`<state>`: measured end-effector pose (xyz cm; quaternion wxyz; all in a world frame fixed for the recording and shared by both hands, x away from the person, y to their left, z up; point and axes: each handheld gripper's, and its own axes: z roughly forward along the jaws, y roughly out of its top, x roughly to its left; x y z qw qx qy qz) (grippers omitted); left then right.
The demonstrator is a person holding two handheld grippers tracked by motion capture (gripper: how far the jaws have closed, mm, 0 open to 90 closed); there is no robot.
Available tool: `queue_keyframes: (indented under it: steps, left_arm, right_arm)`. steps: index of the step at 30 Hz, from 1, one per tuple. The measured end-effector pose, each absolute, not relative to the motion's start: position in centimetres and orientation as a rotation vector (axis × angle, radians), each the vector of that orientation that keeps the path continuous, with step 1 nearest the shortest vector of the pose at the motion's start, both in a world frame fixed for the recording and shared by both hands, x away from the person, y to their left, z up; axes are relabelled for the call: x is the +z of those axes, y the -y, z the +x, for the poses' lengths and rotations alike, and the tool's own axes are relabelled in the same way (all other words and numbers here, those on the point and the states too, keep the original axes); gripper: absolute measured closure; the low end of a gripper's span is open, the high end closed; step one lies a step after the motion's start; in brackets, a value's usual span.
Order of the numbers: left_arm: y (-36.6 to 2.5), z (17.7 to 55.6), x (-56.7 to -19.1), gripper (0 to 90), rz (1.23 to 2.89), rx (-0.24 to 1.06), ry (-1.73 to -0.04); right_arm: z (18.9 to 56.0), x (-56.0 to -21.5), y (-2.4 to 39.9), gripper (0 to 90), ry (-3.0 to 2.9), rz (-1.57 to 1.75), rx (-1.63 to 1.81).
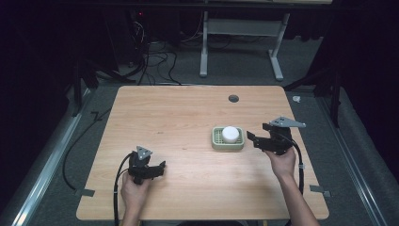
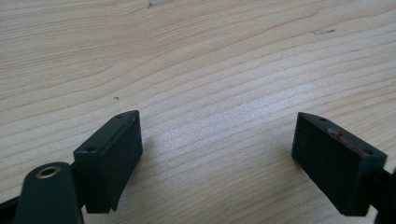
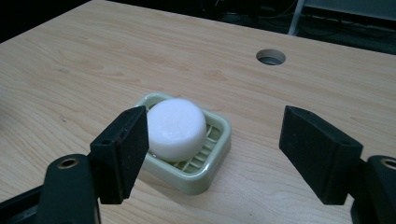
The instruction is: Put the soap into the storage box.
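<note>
A round white soap bar [image 1: 230, 134] [image 3: 176, 129] lies in a pale green slatted soap dish [image 1: 216, 141] [image 3: 212, 163] right of the table's middle. My right gripper [image 1: 255, 137] [image 3: 215, 154] hovers just right of the dish, open, jaws wide apart and pointing toward it with nothing between them. Near the front left of the table my left gripper [image 1: 160, 168] [image 2: 217, 161] is open, low over bare wood, nothing held.
The light wooden table [image 1: 179, 113] has a round cable hole [image 1: 233, 98] [image 3: 271, 57] near its far edge. Cables and a white desk frame [image 1: 242, 28] stand on the floor beyond. Each gripper trails a black cable toward the front edge.
</note>
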<state>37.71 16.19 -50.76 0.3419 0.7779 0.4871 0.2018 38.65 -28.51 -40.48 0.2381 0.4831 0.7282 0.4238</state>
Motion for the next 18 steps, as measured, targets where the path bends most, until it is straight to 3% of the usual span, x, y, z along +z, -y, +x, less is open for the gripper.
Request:
queue_keyframes:
  steps: [18]
  left_arm:
    - [-16.2, 37.7, -50.8, 16.6, 2.023, 0.525, -1.266]
  right_arm:
    - [37.1, -40.3, 30.0, 25.6, -1.951, 1.331, 1.180]
